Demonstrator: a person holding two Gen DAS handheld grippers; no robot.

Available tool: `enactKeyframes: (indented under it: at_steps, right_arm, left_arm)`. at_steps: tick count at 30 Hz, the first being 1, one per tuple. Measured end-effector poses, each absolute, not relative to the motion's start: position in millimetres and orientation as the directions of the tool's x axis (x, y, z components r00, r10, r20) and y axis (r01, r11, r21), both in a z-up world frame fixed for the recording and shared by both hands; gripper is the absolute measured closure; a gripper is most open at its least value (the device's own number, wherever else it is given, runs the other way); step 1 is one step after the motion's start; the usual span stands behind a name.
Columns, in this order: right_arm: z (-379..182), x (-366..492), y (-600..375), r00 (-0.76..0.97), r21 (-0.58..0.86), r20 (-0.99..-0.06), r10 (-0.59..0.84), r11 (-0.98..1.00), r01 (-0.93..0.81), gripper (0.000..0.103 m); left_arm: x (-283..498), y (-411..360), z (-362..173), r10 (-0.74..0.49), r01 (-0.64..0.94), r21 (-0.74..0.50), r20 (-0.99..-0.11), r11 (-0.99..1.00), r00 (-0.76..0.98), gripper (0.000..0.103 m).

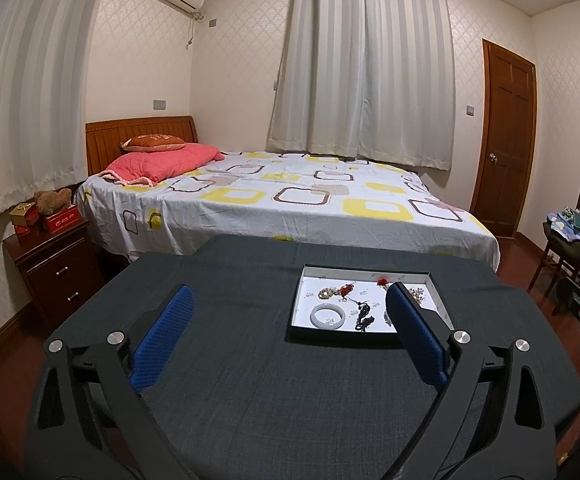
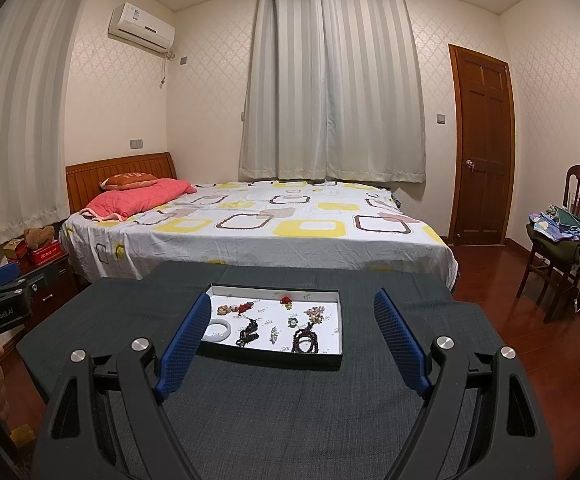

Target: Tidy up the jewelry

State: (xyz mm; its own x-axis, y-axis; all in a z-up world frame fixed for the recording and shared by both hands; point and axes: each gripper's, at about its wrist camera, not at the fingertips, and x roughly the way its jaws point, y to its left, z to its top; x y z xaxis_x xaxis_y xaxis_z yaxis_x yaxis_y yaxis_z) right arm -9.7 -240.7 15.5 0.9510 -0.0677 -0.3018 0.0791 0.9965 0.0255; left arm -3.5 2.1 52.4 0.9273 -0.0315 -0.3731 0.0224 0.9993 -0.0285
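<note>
A shallow tray (image 2: pixel 331 350) with a white floor lies on the dark grey table; it also shows in the left wrist view (image 1: pixel 297 312). In it lie a pale bangle (image 2: pixel 222 329), dark bead strings (image 2: pixel 305 340), a black cord piece (image 2: pixel 248 333), a red ornament (image 2: pixel 286 300) and several small pieces. The bangle also shows in the left wrist view (image 1: pixel 328 314). My left gripper (image 1: pixel 290 296) is open and empty, near the tray's left side. My right gripper (image 2: pixel 291 300) is open and empty, short of the tray's near edge.
The table's dark cloth (image 2: pixel 290 408) fills the foreground. Behind it stands a bed (image 2: pixel 250 220) with a patterned sheet. A nightstand (image 1: pixel 56 264) with boxes is at left, a chair (image 2: pixel 561 240) with clothes and a door (image 2: pixel 483 148) at right.
</note>
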Motion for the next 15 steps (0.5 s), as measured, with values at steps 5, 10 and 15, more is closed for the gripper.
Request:
enactKeyframes:
  at_steps: [5,10,15]
  right_arm:
    - [15.9,-9.3,-239.3,0.95,0.025,-0.306,-0.067,0.997,0.078,0.022]
    - [17.3,-9.2,-238.6,0.951,0.025,-0.302,-0.067,0.997,0.078,0.022]
    - [16.8,-9.1,-238.2,0.951,0.025,-0.303,-0.066,0.997,0.077,0.022]
  left_arm:
    - [-3.7,1.4,52.2,-0.033,0.022,-0.031,-0.374,0.999,0.927,0.008]
    - [-3.7,-0.1,51.8,-0.034,0.025,-0.029,-0.375,0.999,0.926,0.008]
    - [-3.9,-3.6,51.1,-0.035,0.025,-0.03,-0.373,0.999,0.927,0.008]
